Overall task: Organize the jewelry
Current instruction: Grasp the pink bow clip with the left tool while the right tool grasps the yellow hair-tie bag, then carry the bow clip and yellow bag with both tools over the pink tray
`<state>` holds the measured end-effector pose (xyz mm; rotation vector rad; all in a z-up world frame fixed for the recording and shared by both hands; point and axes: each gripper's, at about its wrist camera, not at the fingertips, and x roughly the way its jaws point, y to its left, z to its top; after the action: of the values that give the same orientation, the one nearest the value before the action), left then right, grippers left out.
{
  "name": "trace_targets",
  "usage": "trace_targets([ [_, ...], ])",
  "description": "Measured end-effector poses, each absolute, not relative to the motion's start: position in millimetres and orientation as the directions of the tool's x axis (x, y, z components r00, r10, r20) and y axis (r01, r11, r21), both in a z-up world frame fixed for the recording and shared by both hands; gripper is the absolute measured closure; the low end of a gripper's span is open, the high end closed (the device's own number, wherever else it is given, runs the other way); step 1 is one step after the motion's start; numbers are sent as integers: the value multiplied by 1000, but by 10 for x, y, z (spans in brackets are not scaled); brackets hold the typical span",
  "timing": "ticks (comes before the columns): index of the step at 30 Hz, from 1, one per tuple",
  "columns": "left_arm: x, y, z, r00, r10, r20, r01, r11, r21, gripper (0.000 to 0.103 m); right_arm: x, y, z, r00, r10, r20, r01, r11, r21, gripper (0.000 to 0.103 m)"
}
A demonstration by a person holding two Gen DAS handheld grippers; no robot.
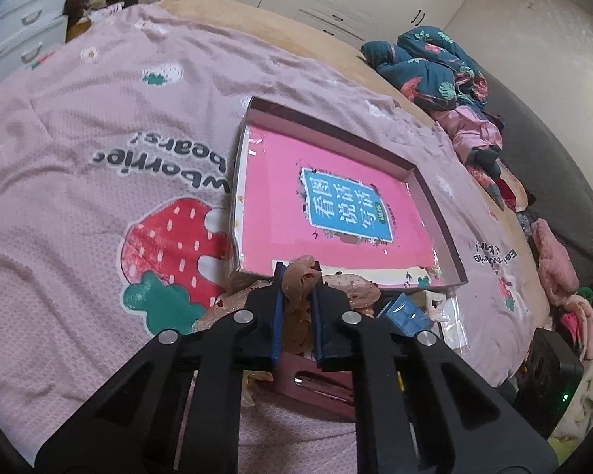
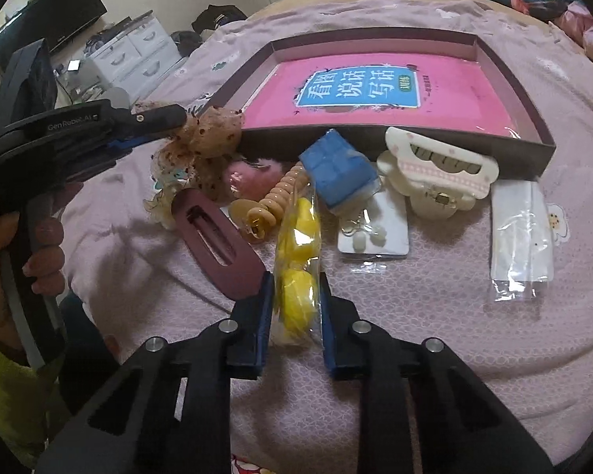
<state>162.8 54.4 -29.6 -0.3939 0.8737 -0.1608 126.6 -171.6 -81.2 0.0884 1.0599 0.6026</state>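
Note:
A shallow dark box (image 2: 407, 142) with a pink book (image 2: 375, 94) inside lies on the bed. My left gripper (image 1: 298, 272) is shut on a beige spotted fabric scrunchie (image 1: 296, 280), held just off the box's near left corner; it also shows in the right wrist view (image 2: 217, 130). My right gripper (image 2: 296, 280) is shut on a clear bag of yellow pieces (image 2: 298, 272). In front of the box lie a maroon hair clip (image 2: 217, 237), a beige spiral hair tie (image 2: 276, 193), a blue packet (image 2: 338, 170), a white claw clip (image 2: 439, 173) and an earring card (image 2: 375, 225).
A pink strawberry-print blanket (image 1: 99, 158) covers the bed. A clear empty bag (image 2: 520, 237) lies right of the claw clip. Piled clothes (image 1: 435, 67) lie along the bed's far right side. White drawers (image 2: 134, 55) stand beyond the bed.

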Motion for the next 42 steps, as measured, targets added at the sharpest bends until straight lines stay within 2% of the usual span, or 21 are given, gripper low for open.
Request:
trace_targets([
  [4, 1593, 503, -162, 648, -273, -711, -19, 927, -374, 100, 1239, -1861, -692, 360, 534, -765, -414, 826, 381, 88],
  [16, 1611, 269, 354, 692, -173, -701, -46, 958, -282, 100, 1561, -2578, -251, 467, 574, -673, -380, 817, 433, 88],
  [24, 1687, 108, 626, 716, -141, -684, -46, 968, -247, 100, 1840, -2889, 47, 519, 559, -646, -366, 829, 423, 88],
  [36, 2078, 49, 807, 721, -204, -662, 42, 967, -253, 100, 2271, -2849, 365, 568, 459, -683, -254, 887, 386, 88],
  [42, 2271, 53, 823, 721, -214, -660, 63, 968, -244, 100, 2460, -2663, 514, 589, 404, -700, -252, 915, 315, 88],
])
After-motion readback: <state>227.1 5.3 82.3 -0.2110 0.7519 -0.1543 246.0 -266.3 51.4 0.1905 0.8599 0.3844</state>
